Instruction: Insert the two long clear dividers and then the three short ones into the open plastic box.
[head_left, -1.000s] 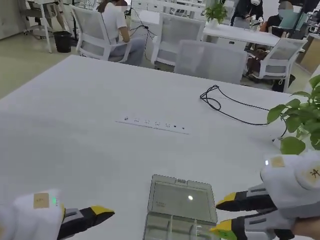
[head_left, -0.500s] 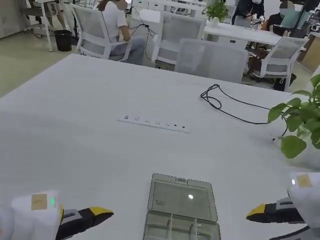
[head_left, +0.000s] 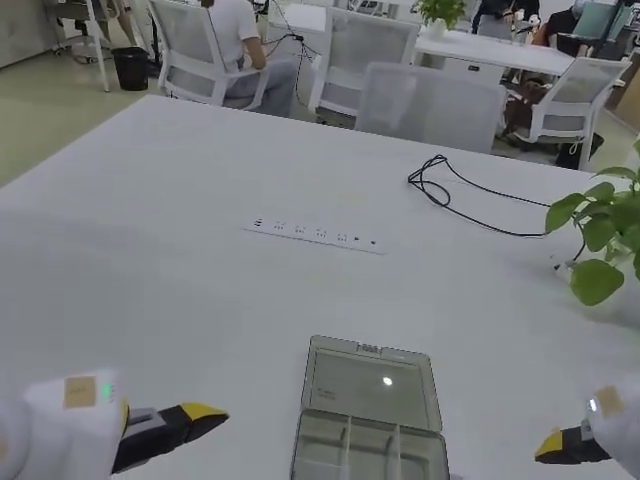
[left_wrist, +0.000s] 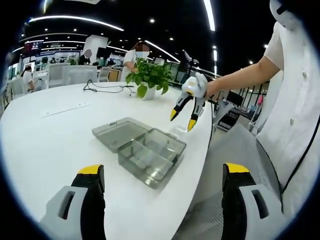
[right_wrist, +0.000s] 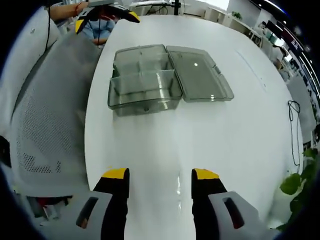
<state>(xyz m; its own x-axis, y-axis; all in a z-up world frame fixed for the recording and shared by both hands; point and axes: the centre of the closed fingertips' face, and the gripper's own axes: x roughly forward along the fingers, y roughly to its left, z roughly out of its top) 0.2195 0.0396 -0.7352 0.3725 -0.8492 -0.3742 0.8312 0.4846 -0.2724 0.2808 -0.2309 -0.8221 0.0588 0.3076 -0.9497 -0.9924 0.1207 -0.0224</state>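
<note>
The clear plastic box (head_left: 368, 457) lies at the near edge of the white table (head_left: 180, 290), its lid (head_left: 372, 384) folded open away from me. Clear walls split its inside into compartments. In the right gripper view the box (right_wrist: 144, 85) and the lid (right_wrist: 200, 74) lie ahead of my right gripper (right_wrist: 160, 174), which is open and holds nothing. My left gripper (left_wrist: 162, 170) is open wide and short of the box (left_wrist: 150, 155). In the head view the left gripper (head_left: 190, 425) is at the bottom left and the right gripper (head_left: 562, 447) is at the bottom right, both apart from the box.
A flat power strip (head_left: 315, 236) lies mid-table. A black cable (head_left: 455, 195) loops at the back right, and a potted plant (head_left: 600, 240) stands at the right edge. Grey chairs (head_left: 430, 105) and seated people are behind the table. A mesh chair (right_wrist: 45, 125) is beside the near table edge.
My right gripper has pulled back from beside the box, to the right and down toward the frame's corner. The left gripper has stayed put. The view has tilted slightly.
</note>
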